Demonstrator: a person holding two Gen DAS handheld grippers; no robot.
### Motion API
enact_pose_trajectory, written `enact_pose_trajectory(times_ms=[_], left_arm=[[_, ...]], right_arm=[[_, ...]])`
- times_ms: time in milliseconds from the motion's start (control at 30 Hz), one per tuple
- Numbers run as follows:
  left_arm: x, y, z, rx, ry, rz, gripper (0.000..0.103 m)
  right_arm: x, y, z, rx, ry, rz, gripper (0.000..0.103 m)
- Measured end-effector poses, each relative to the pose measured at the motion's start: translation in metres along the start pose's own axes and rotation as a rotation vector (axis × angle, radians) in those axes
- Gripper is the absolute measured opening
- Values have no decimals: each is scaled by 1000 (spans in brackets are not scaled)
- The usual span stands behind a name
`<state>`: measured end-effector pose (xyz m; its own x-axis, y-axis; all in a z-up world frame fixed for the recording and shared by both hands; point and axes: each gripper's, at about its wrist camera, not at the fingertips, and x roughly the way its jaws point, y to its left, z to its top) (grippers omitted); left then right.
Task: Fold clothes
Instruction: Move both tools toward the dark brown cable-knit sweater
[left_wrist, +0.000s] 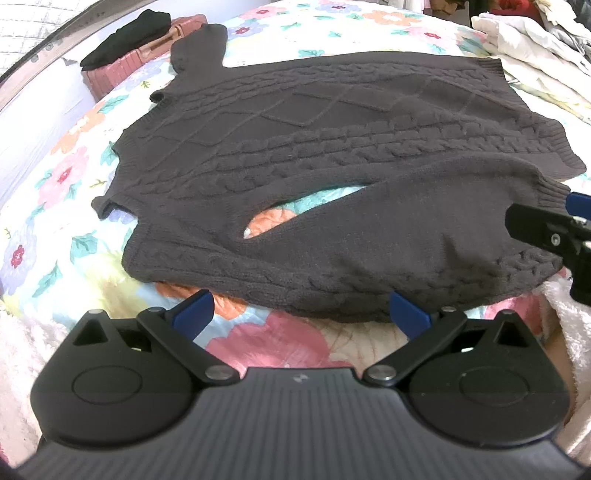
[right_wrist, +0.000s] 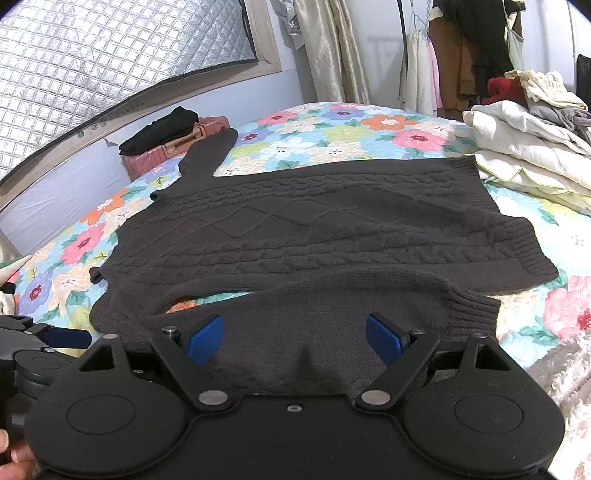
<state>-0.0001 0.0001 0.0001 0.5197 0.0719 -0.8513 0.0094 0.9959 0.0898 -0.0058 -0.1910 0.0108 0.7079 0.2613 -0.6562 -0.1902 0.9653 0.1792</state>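
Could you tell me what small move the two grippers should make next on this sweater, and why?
Probably lower both and close on the near sleeve. The sweater lies flat, the sleeve unfolded, and the left gripper and right gripper hover open, holding nothing.

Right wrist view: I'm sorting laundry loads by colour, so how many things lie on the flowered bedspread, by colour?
Dark brown: 1, cable-knit sweater
Black: 1, folded garment
Pink: 1, suitcase
White or cream: 1, heap of clothes, pieces not separable
Total: 4
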Motion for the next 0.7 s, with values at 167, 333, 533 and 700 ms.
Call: enact_pose_trajectory(times_ms=[167,333,533,700], left_arm=[[-1,1,0,2,-8,-11,103],[-1,1,0,3,-16,-22,103],[-2,2,0,5,-26,-35,103],[-2,1,0,31,-44,-18,103]], right_arm=[[0,0,0,5,6,2,88],[0,-4,0,5,11,-1,88],[5,-5,-1,11,21,-7,88],[8,-6,0,11,32,-12,88]])
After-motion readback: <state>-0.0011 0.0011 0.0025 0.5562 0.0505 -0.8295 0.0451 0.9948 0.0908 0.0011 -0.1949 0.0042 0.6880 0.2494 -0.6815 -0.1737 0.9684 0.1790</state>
